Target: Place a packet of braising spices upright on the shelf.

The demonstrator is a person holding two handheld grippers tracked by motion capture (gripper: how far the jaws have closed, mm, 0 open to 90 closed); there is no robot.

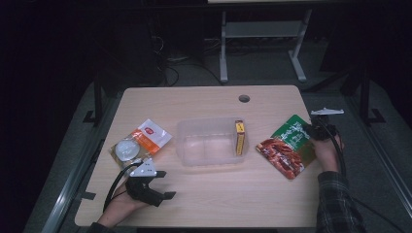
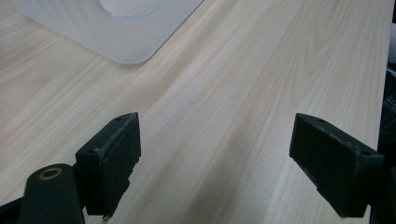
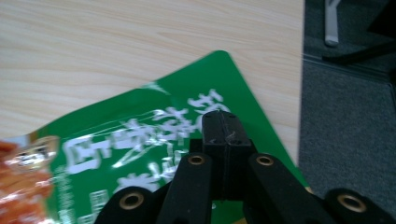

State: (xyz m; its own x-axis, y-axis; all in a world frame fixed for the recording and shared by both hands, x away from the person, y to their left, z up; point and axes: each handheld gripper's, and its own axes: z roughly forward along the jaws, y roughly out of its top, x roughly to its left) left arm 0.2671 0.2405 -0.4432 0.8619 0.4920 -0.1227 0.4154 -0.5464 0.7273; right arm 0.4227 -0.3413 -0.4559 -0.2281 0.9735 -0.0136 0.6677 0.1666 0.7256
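A green and red snack packet lies flat at the table's right edge. My right gripper sits over its green end, held by a hand in a plaid sleeve. In the right gripper view the gripper is shut, its pads pressed together above the packet's white lettering, and I see nothing between them. My left gripper rests near the front left of the table. It is open over bare wood, with nothing between its fingers.
A clear plastic container stands mid-table with a yellow box upright at its right wall; its corner shows ahead of the left gripper. An orange packet and a round white lidded cup lie at the left.
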